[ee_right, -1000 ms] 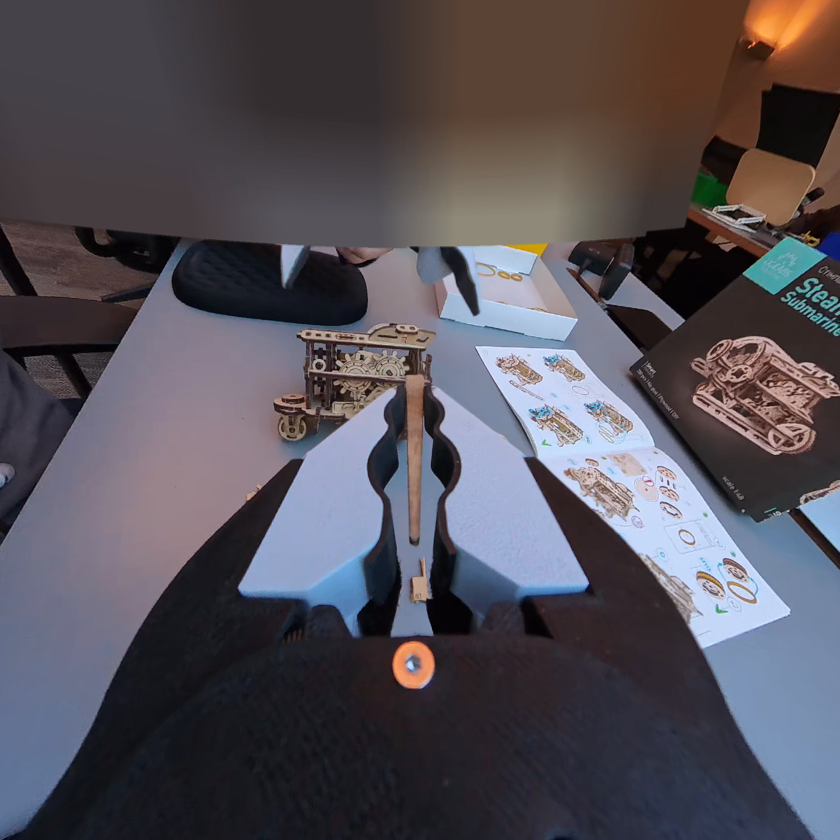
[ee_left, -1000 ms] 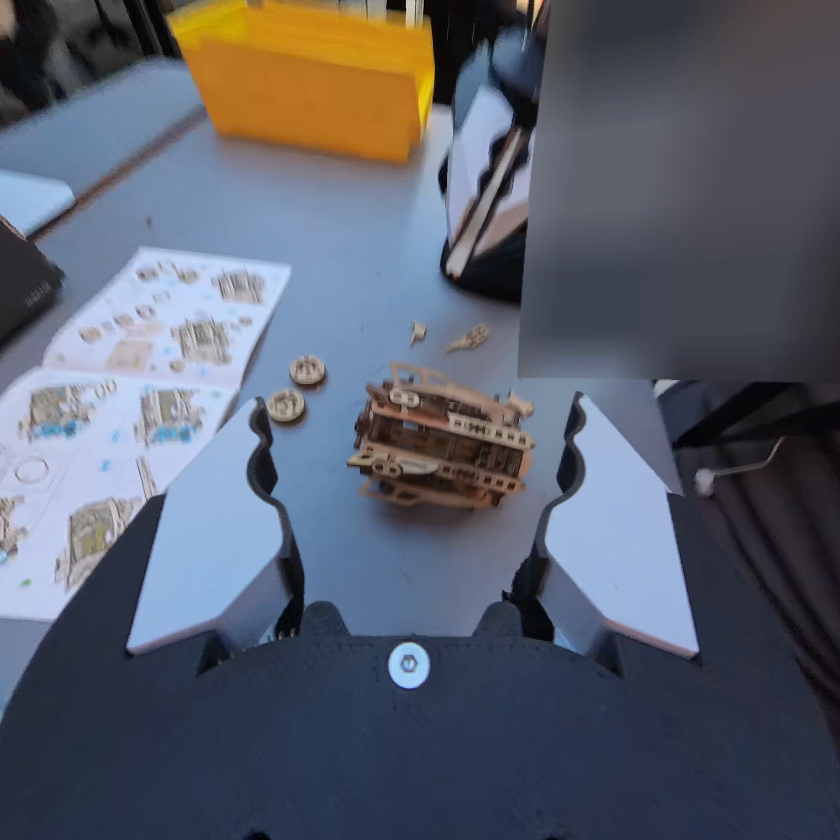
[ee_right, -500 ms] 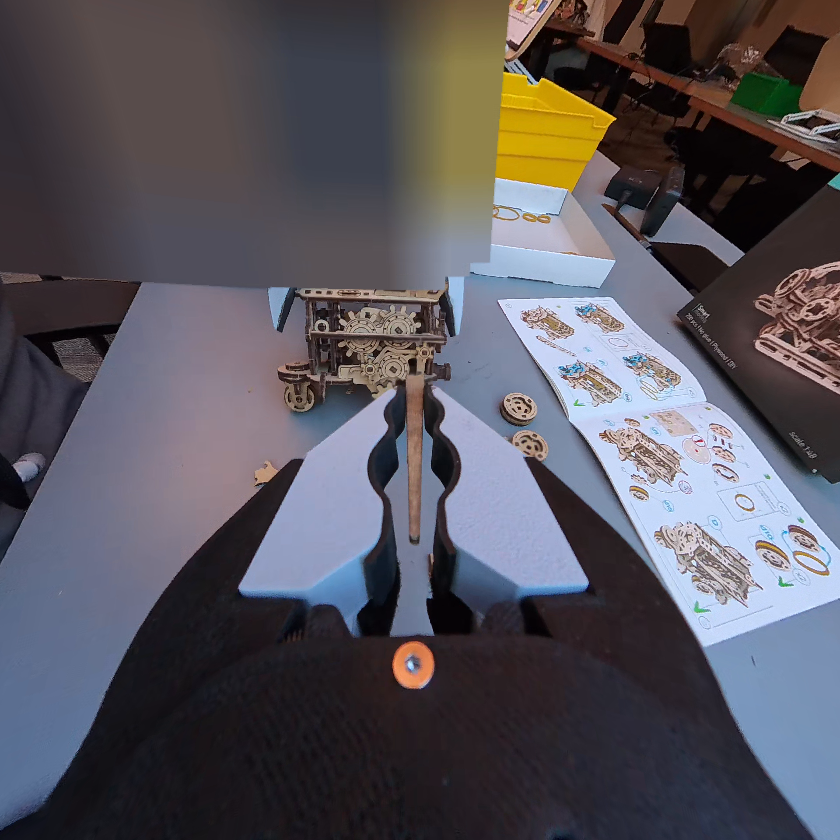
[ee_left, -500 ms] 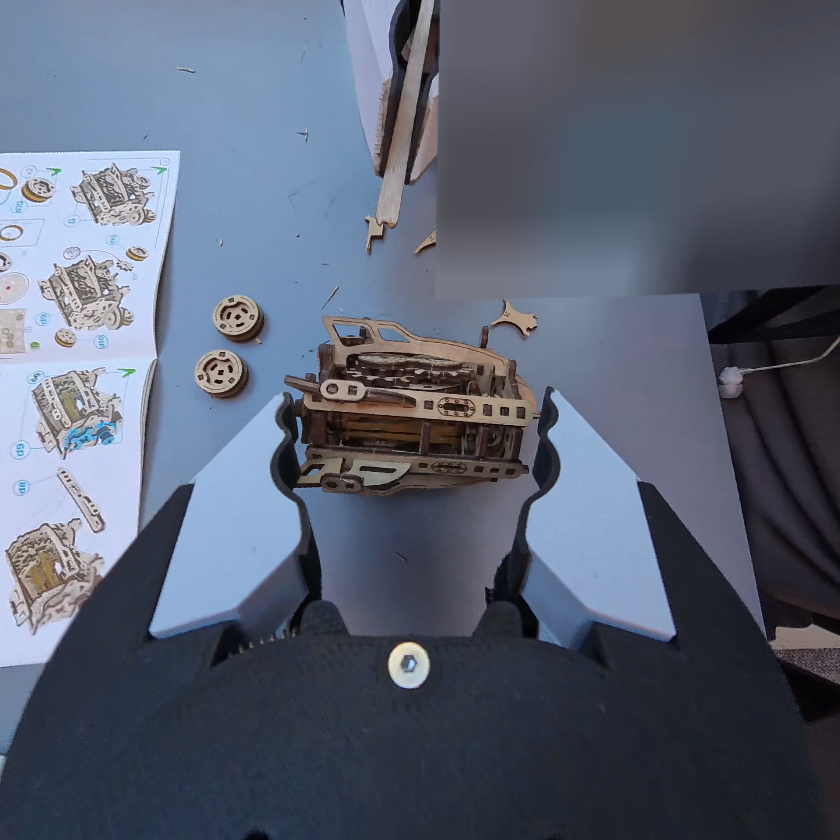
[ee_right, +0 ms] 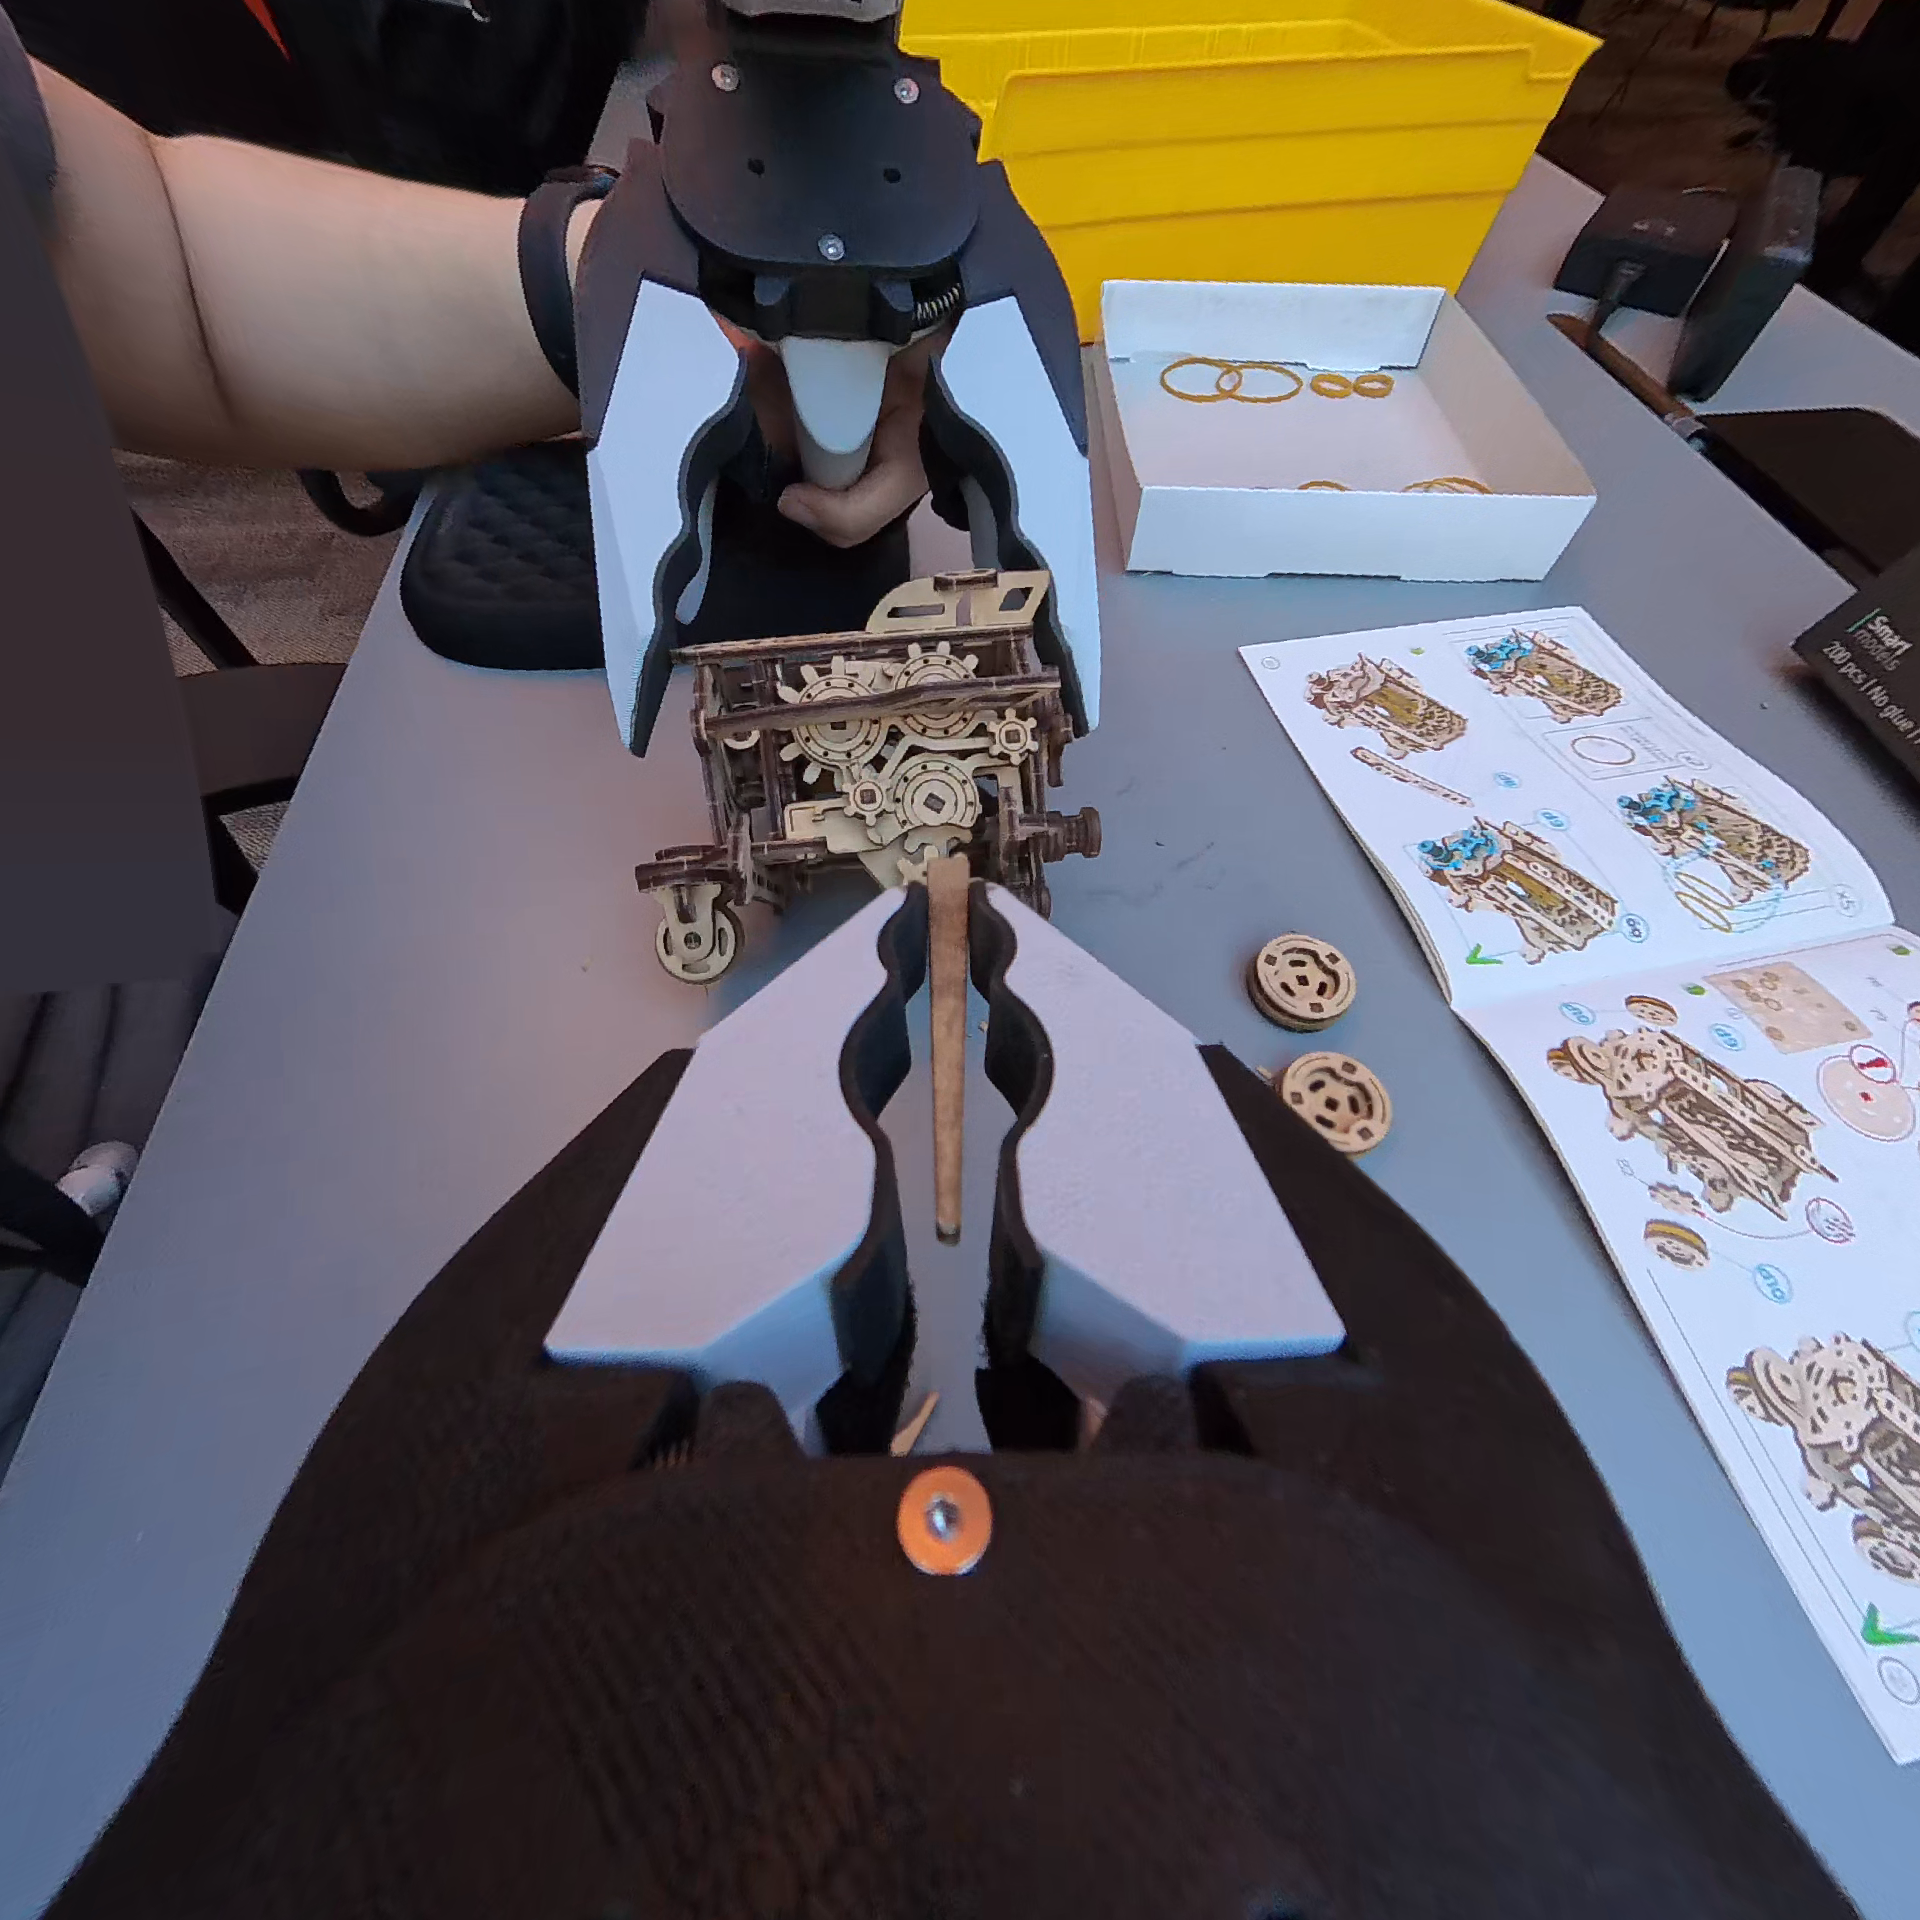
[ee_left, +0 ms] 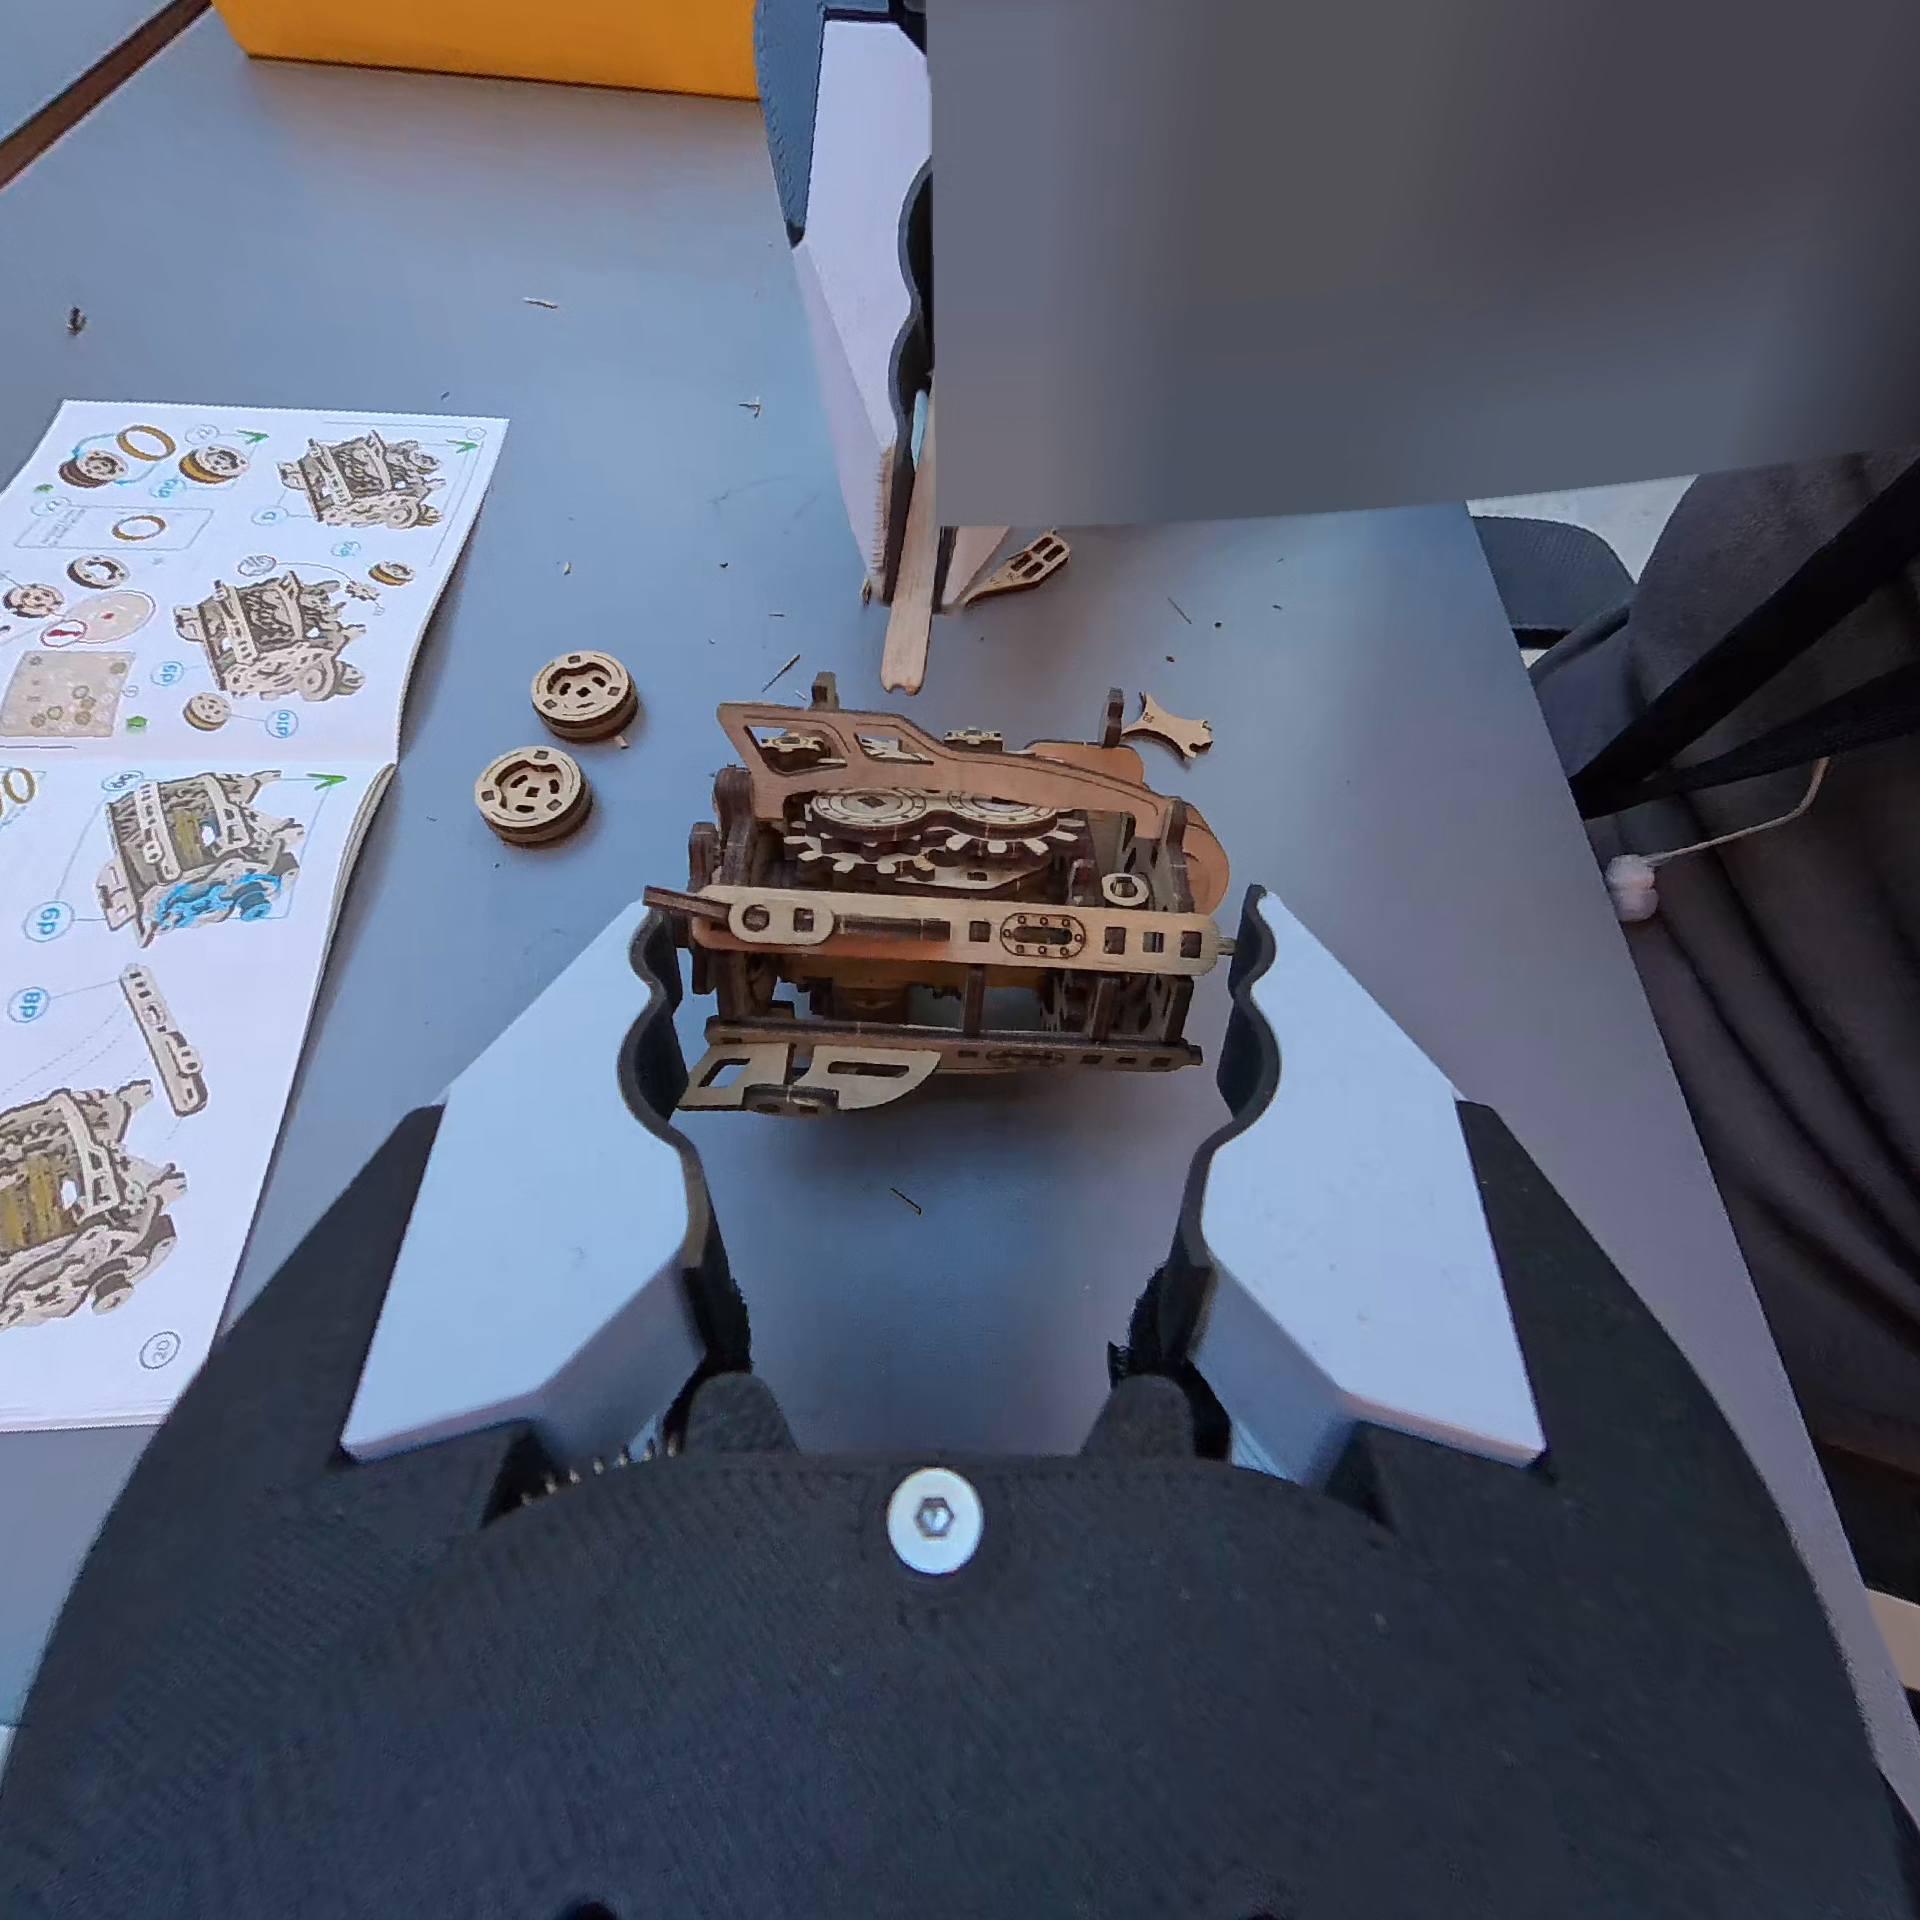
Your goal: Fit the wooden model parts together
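The wooden gear model [ee_left: 935,914] stands on the grey table [ee_left: 520,260]. My left gripper [ee_left: 945,930] is open, with one finger on each side of the model, close to its ends; I cannot tell if they touch. In the right wrist view it comes down over the model [ee_right: 873,769] from behind. My right gripper [ee_right: 948,904] is shut on a thin wooden stick [ee_right: 945,1049]. The stick's tip is right at the model's lower front. In the left wrist view the stick [ee_left: 907,623] points down just behind the model.
Two loose wooden wheels [ee_right: 1301,980] [ee_right: 1335,1101] lie right of the model, beside the open instruction booklet [ee_right: 1662,935]. A white box with rubber bands [ee_right: 1340,447] and a yellow bin [ee_right: 1247,135] stand behind. Small wooden scraps [ee_left: 1174,722] lie near the table's edge. About 6 centimetres separates my left fingertips from my right.
My left gripper has come down around the model, still open. My right gripper has moved closer with the stick, so its tip now reaches the model.
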Demonstrator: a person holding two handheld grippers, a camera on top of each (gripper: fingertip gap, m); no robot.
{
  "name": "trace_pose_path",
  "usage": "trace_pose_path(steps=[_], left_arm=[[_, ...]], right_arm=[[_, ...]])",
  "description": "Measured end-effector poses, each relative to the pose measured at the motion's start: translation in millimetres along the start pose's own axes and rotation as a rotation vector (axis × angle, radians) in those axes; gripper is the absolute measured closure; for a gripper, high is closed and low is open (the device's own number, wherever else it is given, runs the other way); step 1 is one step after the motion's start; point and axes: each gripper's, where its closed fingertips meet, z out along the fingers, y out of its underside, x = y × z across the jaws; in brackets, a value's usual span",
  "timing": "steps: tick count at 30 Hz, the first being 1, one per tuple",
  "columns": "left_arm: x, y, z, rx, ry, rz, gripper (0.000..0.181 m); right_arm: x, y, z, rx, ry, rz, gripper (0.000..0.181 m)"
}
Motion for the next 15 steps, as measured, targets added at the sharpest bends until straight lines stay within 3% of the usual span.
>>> trace_pose_path(steps=[15], left_arm=[[0.7,1.2,-1.4,0.015,0.013,0.009,0.076]], right_arm=[[4.9,2.8,11.7,-0.091,-0.035,0.100,0.175]])
